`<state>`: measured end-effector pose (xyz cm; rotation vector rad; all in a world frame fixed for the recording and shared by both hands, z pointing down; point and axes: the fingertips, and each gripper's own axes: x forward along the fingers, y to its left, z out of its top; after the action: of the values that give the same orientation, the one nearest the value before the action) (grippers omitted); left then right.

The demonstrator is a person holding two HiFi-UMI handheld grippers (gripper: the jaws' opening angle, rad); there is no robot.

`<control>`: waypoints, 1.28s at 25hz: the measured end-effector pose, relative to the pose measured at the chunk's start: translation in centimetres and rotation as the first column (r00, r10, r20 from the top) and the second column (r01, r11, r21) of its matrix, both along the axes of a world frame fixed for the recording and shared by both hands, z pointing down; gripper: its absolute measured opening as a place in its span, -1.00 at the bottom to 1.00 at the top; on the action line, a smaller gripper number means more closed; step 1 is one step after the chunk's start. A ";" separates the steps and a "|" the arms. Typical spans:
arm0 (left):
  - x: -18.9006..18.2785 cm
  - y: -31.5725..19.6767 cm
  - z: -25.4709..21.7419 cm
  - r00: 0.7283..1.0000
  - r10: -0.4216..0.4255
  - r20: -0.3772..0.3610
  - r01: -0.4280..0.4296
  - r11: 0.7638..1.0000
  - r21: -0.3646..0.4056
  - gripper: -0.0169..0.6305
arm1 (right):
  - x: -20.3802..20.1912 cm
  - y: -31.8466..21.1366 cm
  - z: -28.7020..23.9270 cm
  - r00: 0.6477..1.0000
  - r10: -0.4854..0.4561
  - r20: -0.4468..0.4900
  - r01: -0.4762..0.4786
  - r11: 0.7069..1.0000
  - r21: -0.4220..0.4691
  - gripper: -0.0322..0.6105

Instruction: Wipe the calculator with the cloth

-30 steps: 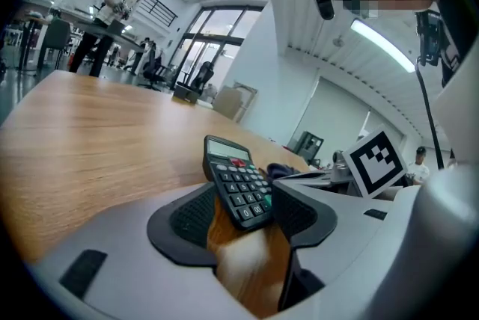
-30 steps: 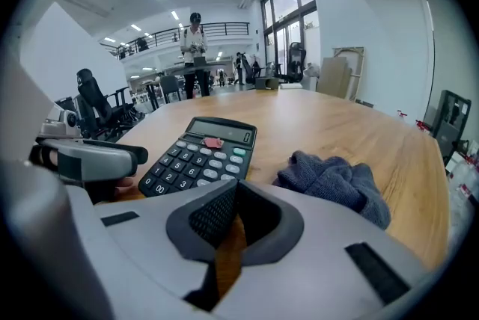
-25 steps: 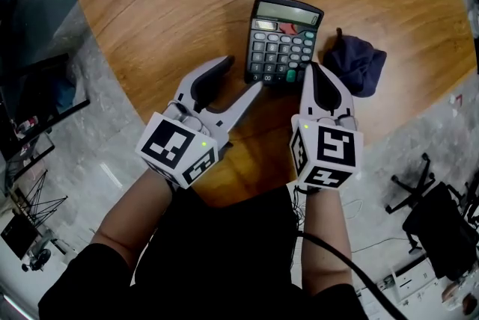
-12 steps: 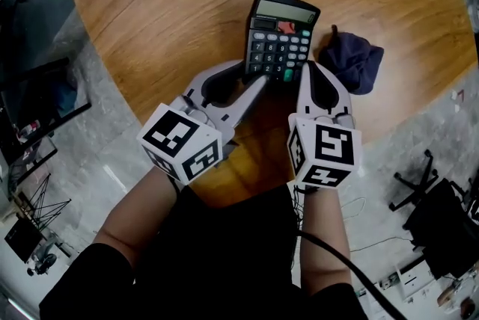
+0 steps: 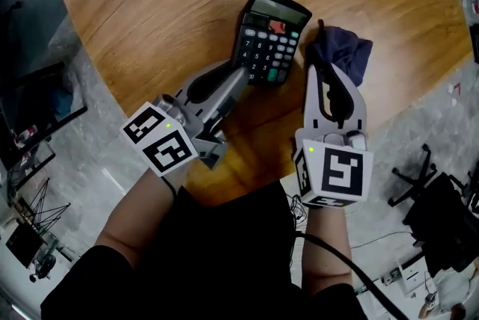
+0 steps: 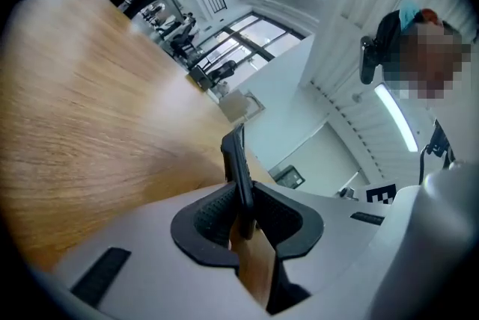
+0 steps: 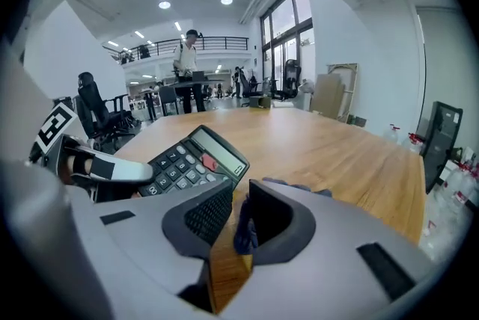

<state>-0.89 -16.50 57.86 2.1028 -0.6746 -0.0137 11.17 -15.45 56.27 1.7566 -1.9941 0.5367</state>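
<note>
A black calculator [image 5: 271, 36] lies slanted on the round wooden table [image 5: 165, 4]. My left gripper [image 5: 238, 74] has just been closing and is now shut on its near left corner. In the left gripper view the calculator [image 6: 238, 161] stands edge-on, pinched by the left gripper [image 6: 243, 195]. To the calculator's right sits a bunched dark blue cloth [image 5: 346, 53], with my right gripper [image 5: 318, 60] at its near left edge. In the right gripper view a fold of cloth [image 7: 245, 232] is pinched in the right gripper [image 7: 239, 210], and the calculator [image 7: 196, 160] lies to its left.
The table's curved near edge [image 5: 247, 188] runs just in front of my hands, with grey floor below it. An office chair [image 5: 441, 214] stands on the floor at the right. A person [image 7: 185, 57] stands far behind the table among desks and chairs.
The left gripper rolled and its jaws closed from wide open onto the calculator's corner. The calculator now sits more slanted. The right gripper rose and reaches further up beside the cloth.
</note>
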 end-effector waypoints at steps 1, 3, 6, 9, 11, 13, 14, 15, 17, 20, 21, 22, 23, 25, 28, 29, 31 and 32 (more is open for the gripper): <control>0.0 0.0 0.0 1.000 -0.006 -0.006 0.006 1.000 -0.004 -0.71 | 0.6 0.0 -0.3 1.000 0.006 -0.018 -0.006 1.000 0.000 -0.81; 0.0 0.0 0.0 1.000 -0.013 -0.012 0.013 1.000 -0.006 -0.71 | 2.0 -0.1 -0.1 0.997 0.018 -0.069 -0.019 1.000 -0.023 -0.58; -0.1 0.0 -0.1 1.000 -0.014 -0.011 0.014 1.000 0.003 -0.71 | 3.8 -0.2 2.2 0.989 0.017 -0.147 -0.033 0.993 -0.109 -0.42; -0.1 0.0 -0.1 1.000 -0.019 -0.006 0.019 1.000 0.012 -0.71 | 4.5 -0.1 5.0 0.987 0.003 -0.159 -0.037 0.977 -0.211 -0.41; -0.2 0.0 0.0 1.000 -0.030 -0.009 0.030 1.000 0.007 -0.71 | 4.5 -0.2 5.7 0.987 -0.002 -0.158 -0.035 0.973 -0.228 -0.41; -0.3 0.0 0.1 0.999 -0.041 -0.020 0.041 0.999 -0.005 -0.71 | 4.5 -0.3 5.9 0.988 -0.010 -0.153 -0.025 0.974 -0.224 -0.41; -0.3 0.0 0.2 0.999 -0.045 -0.028 0.045 0.999 -0.012 -0.71 | 4.5 -0.4 6.0 0.989 -0.011 -0.145 -0.022 0.975 -0.219 -0.46; -0.3 0.0 0.2 0.998 -0.049 -0.038 0.048 0.999 -0.018 -0.71 | 4.5 -0.4 6.0 0.991 -0.009 -0.135 -0.020 0.977 -0.212 -0.55; -0.3 0.0 0.2 0.996 -0.054 -0.064 0.052 0.998 -0.034 -0.71 | 4.8 -0.4 6.0 0.994 -0.008 -0.105 -0.013 0.981 -0.193 -0.64; -0.2 0.1 0.0 0.993 -0.057 -0.099 0.052 0.997 -0.053 -0.71 | 5.2 -0.5 4.8 0.999 0.006 -0.040 -0.012 0.990 -0.137 -0.68; -0.2 0.0 -0.1 0.993 -0.055 -0.102 0.050 0.997 -0.053 -0.71 | 5.3 -0.6 3.8 1.000 0.014 -0.021 -0.016 0.994 -0.103 -0.68; -0.1 0.0 -0.2 0.993 -0.053 -0.104 0.048 0.998 -0.051 -0.71 | 5.3 -0.8 2.5 1.000 0.020 -0.003 -0.020 0.998 -0.065 -0.69; -0.1 0.0 -0.4 0.993 -0.051 -0.104 0.046 0.998 -0.049 -0.71 | 5.2 -1.1 1.1 1.000 0.020 0.014 -0.020 0.999 -0.025 -0.69; -0.1 -0.2 -0.7 0.993 -0.049 -0.105 0.045 0.998 -0.044 -0.71 | 4.4 -1.9 -1.7 0.999 0.001 0.039 -0.003 0.999 0.045 -0.69; -0.2 -0.1 -1.8 0.992 -0.054 -0.111 0.050 0.998 -0.038 -0.71 | 2.1 -3.0 -5.3 0.996 -0.060 0.059 0.053 0.992 0.111 -0.69; -0.2 0.3 -2.7 0.992 -0.054 -0.116 0.051 0.998 -0.034 -0.71 | 1.3 -3.0 -6.5 0.995 -0.083 0.060 0.075 0.989 0.125 -0.69; 0.0 1.3 -4.9 0.991 -0.046 -0.129 0.043 0.999 -0.021 -0.71 | -0.2 -2.8 -8.8 0.991 -0.124 0.052 0.115 0.983 0.146 -0.69; 0.3 1.7 -6.1 0.990 -0.036 -0.136 0.035 0.999 -0.009 -0.71 | -0.8 -2.7 -9.7 0.989 -0.141 0.045 0.133 0.979 0.155 -0.69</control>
<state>-0.59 -14.79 51.77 2.0619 -0.6290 -0.1728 10.39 -18.14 46.53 1.6900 -2.2278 0.4029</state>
